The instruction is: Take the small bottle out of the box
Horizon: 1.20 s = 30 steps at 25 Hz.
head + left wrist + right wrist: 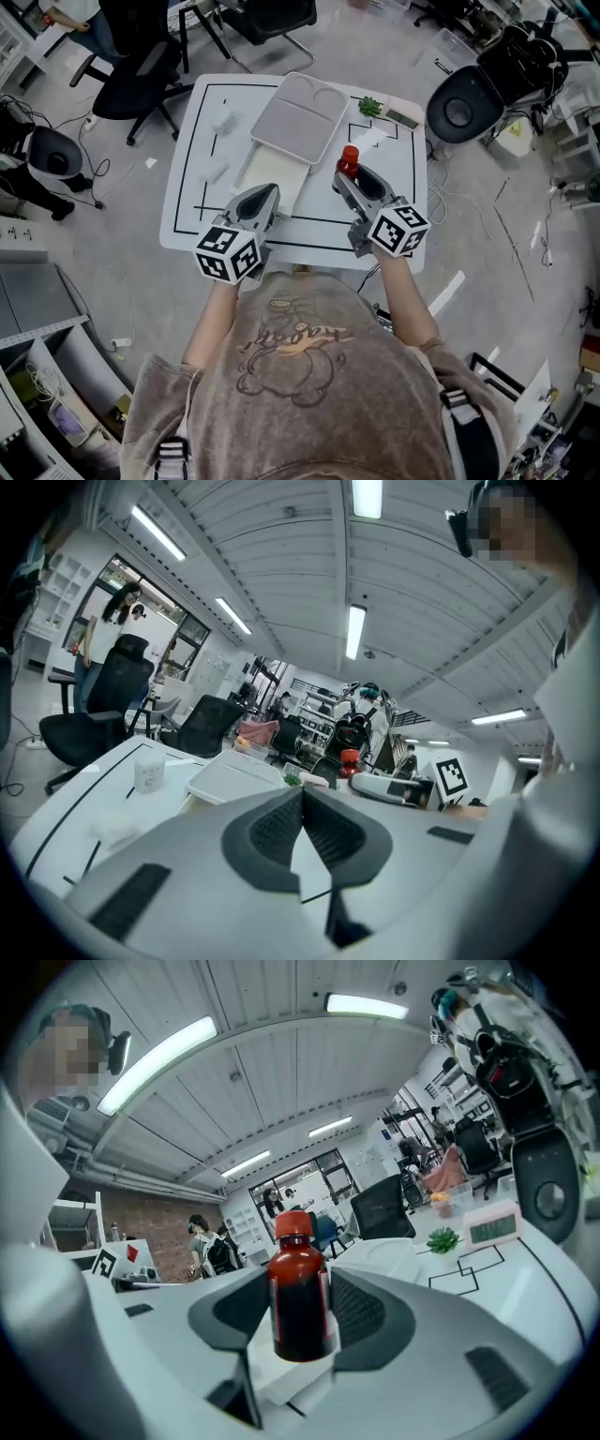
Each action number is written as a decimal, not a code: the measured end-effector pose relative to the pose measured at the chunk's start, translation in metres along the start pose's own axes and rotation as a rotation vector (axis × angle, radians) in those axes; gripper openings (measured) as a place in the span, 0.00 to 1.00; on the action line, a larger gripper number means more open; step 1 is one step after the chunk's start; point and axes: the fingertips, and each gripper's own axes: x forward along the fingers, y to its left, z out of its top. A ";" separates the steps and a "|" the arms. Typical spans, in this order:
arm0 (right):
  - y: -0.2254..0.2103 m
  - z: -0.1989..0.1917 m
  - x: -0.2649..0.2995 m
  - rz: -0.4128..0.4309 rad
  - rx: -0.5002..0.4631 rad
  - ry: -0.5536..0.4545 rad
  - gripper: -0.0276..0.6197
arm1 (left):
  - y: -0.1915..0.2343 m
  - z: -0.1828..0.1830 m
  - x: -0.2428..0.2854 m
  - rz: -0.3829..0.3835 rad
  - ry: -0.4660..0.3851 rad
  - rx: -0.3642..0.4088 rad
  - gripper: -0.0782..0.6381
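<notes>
Two units: the right hand-held gripper (300,1288) pinches the small bottle (349,161) upright, just right of the box (272,173). The left hand-held gripper (302,810) is pressed together, empty, at the box's near end. Recommended: carry the bottle vertical and set it on the table (199,122) right of the box.

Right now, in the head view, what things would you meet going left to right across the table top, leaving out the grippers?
small white cup → box → small bottle → green plant → pink clock
</notes>
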 end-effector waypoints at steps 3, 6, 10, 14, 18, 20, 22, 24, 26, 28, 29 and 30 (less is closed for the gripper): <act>-0.003 -0.010 -0.010 -0.012 0.036 -0.012 0.36 | -0.005 -0.004 -0.004 -0.001 0.002 0.001 0.12; -0.007 -0.020 -0.014 -0.023 0.056 -0.005 0.36 | -0.007 -0.005 -0.004 -0.003 0.003 0.000 0.12; -0.012 -0.033 -0.015 -0.032 0.073 0.015 0.36 | -0.009 -0.005 -0.004 -0.006 0.003 0.001 0.12; -0.016 -0.041 -0.016 -0.037 0.090 0.024 0.36 | -0.011 -0.005 -0.005 -0.005 0.004 0.000 0.12; -0.018 -0.044 -0.017 -0.039 0.091 0.032 0.36 | -0.013 -0.006 -0.005 -0.003 0.004 0.000 0.12; -0.018 -0.044 -0.017 -0.037 0.089 0.034 0.36 | -0.013 -0.006 -0.006 -0.002 0.005 0.001 0.12; -0.017 -0.045 -0.017 -0.034 0.088 0.035 0.36 | -0.013 -0.006 -0.006 0.000 0.005 0.001 0.12; -0.017 -0.045 -0.017 -0.030 0.087 0.035 0.36 | -0.012 -0.006 -0.006 0.001 0.006 0.000 0.12; -0.015 -0.045 -0.016 -0.027 0.085 0.036 0.36 | -0.012 -0.006 -0.005 0.001 0.006 0.000 0.12; -0.015 -0.045 -0.016 -0.025 0.084 0.037 0.36 | -0.013 -0.006 -0.005 0.000 0.006 0.000 0.12; -0.015 -0.045 -0.016 -0.023 0.082 0.038 0.36 | -0.013 -0.006 -0.004 -0.001 0.006 0.000 0.12; -0.014 -0.045 -0.016 -0.022 0.080 0.040 0.36 | -0.014 -0.006 -0.004 -0.002 0.006 0.001 0.12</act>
